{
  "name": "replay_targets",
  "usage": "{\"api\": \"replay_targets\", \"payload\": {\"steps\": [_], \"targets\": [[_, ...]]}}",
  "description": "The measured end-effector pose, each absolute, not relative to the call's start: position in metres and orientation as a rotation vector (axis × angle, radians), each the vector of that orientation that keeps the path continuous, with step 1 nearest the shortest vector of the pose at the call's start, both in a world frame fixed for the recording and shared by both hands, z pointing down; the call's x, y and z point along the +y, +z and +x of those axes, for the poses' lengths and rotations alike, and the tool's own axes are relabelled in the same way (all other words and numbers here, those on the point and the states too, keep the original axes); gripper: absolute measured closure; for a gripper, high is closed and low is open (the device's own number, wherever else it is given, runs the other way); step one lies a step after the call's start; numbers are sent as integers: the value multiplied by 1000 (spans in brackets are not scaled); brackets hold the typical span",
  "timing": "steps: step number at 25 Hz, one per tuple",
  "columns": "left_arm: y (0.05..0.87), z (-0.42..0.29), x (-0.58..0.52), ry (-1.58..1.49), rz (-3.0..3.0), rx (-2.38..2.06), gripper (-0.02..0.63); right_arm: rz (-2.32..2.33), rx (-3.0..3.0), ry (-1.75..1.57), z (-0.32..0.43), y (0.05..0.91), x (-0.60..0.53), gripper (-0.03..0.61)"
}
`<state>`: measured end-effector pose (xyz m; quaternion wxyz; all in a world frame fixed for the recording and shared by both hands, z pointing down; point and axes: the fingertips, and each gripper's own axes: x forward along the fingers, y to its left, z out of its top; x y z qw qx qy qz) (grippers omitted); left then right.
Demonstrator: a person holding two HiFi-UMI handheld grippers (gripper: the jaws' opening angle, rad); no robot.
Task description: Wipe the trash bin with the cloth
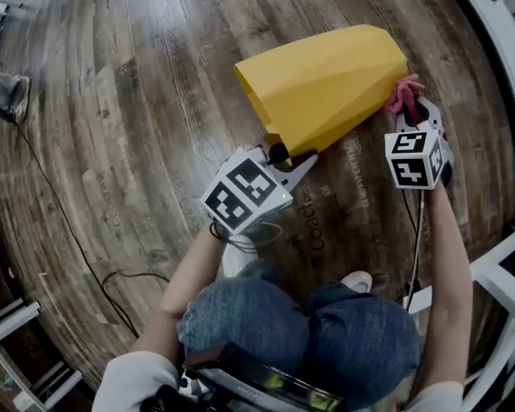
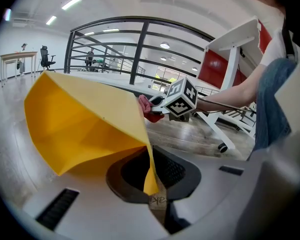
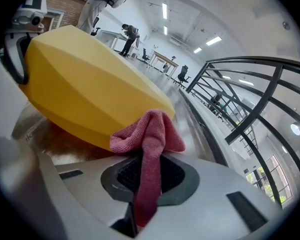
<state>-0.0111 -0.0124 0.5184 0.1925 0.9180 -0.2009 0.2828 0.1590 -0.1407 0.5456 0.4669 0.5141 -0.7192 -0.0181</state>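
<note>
From the head view, the yellow trash bin (image 1: pixel 326 84) lies on its side over the wooden floor (image 1: pixel 112 101), mouth toward the left gripper (image 1: pixel 281 155), base end beside the right gripper (image 1: pixel 409 112). In the left gripper view, the jaws are nearly together, pinching the bin's rim (image 2: pixel 150 176); only yellow walls show. In the right gripper view, the jaws clamp 1 red cloth (image 3: pixel 147 144), its bunched top touching the bin's side.

Dark wood-plank floor (image 1: pixel 112 75); black cable (image 1: pixel 73 243) trailing across it, left side
</note>
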Motion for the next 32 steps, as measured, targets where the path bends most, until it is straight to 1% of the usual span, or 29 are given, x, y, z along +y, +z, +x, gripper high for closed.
{"api": "replay_targets", "payload": {"steps": [6,11,15,18,23,28,32], "targets": [[517,-15,-13,774,2554,-583,592,1279,-1767,-42,159,543,-141,528],[502,-18,-22,650,2515,-593,594,1363,-1859,-40,145,509,-125,528],[484,-14,-27,551,2533,-529,589,1329,-1998,-97,105,480,-93,528],[478,-10,-28,521,2530,-495,588,1200,-2087,-201,68,469,-65,528],[472,-9,-28,457,2474,-501,588,1071,-2140,-254,27,476,-32,528],[479,-17,-30,471,2457,-527,588,1047,-2113,-287,25,488,-34,528],[481,-21,-31,467,2439,-533,588,1090,-2045,-260,47,500,-46,528]]}}
